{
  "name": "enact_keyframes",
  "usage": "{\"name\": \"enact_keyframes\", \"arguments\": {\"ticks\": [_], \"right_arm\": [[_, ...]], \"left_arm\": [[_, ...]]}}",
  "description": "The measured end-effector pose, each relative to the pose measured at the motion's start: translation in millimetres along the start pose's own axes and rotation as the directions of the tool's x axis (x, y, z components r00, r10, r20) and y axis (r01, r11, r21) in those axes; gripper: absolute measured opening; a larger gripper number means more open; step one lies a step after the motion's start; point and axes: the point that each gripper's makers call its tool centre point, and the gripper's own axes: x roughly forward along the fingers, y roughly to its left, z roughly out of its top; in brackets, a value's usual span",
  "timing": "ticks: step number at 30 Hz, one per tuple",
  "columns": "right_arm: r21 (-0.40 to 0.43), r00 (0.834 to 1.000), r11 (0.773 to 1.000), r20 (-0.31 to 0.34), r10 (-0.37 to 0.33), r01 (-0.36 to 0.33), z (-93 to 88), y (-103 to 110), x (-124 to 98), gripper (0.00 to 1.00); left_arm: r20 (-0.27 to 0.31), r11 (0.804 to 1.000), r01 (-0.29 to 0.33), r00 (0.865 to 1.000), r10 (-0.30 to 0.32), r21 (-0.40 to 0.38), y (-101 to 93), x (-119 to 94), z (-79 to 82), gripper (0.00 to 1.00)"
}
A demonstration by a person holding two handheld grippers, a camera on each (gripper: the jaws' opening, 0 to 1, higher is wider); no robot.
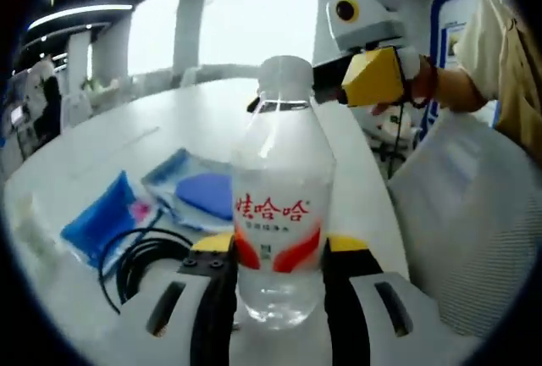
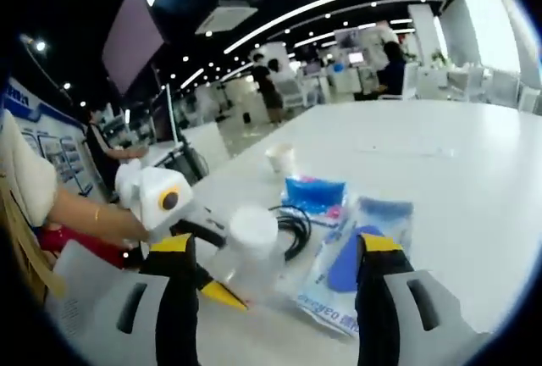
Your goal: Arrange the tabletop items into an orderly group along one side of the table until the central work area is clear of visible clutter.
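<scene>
Left gripper view lets us see a clear water bottle (image 1: 280, 213) standing upright between the two jaws of our left hand-held gripper (image 1: 279, 285). The jaws press on both sides of the bottle, so it is gripped. The bottle bottom is cut off by the jaws, and the bottle hides part of the white surface (image 1: 169, 124) behind it. To the left of the bottle lie a blue packet (image 1: 102, 222), a clear packet with a blue pad (image 1: 199, 192) and a black cable (image 1: 140, 256). The cable is partly hidden by the jaw. Far right, a person's hand (image 1: 423, 86) holds our right hand-held gripper (image 1: 373, 78) up above the surface.

In the right gripper view, the right hand-held gripper (image 2: 279, 298) has its jaws wide apart and grips nothing. The bottle is blurry between them, a little farther off. A small cup (image 2: 280, 158) stands far back.
</scene>
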Motion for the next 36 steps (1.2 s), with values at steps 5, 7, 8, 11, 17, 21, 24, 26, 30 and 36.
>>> {"name": "enact_keyframes", "arguments": {"ticks": [5,7,8,11,17,21,24,26,30,36], "right_arm": [[0.024,0.998,0.999,0.046,-0.045,0.044,5.1,-8,-6,0.84],[0.020,0.997,0.998,0.046,-0.057,0.057,5.0,-11,-9,0.84],[0.023,0.996,0.997,0.053,-0.074,0.073,5.4,-14,-11,0.85],[0.027,0.994,0.995,0.058,-0.096,0.094,4.7,-19,-14,0.93],[0.027,0.989,0.991,0.057,-0.135,0.134,3.5,-29,-19,1.00],[0.003,0.987,0.988,0.036,-0.154,0.154,-1.5,-34,-20,1.00],[-0.002,0.986,0.986,0.032,-0.166,0.166,-3.2,-37,-21,0.99],[-0.020,0.986,0.986,0.039,-0.165,0.165,-2.1,-37,-21,0.99],[-0.044,0.981,0.980,0.028,-0.191,0.192,-5.8,-41,-22,1.00],[-0.033,0.978,0.977,0.006,-0.209,0.209,-12.6,-48,-22,1.00]], "left_arm": [[0.025,0.998,-0.062,0.998,0.063,-0.022,7.8,-7,4.1,0.36],[0.058,0.995,-0.094,0.994,0.096,-0.033,11.8,-12,10.6,0.36],[0.060,0.995,-0.097,0.993,0.099,-0.031,12.2,-14,11.8,0.36],[0.092,0.993,-0.119,0.989,0.120,-0.013,15.4,-23,19.8,0.36],[0.136,0.977,-0.206,0.968,0.213,-0.062,35.7,-42,28.3,0.36],[0.163,0.952,-0.286,0.940,0.300,-0.105,56.6,-59,31.7,0.36],[0.156,0.936,-0.335,0.924,0.350,-0.110,70.9,-71,30.7,0.36],[0.157,0.925,-0.366,0.912,0.379,-0.105,78.9,-78,30.8,0.36],[0.180,0.887,-0.441,0.870,0.460,-0.137,99.5,-98,33.2,0.36],[0.205,0.835,-0.520,0.810,0.549,-0.178,126.3,-126,37.5,0.36]]}}
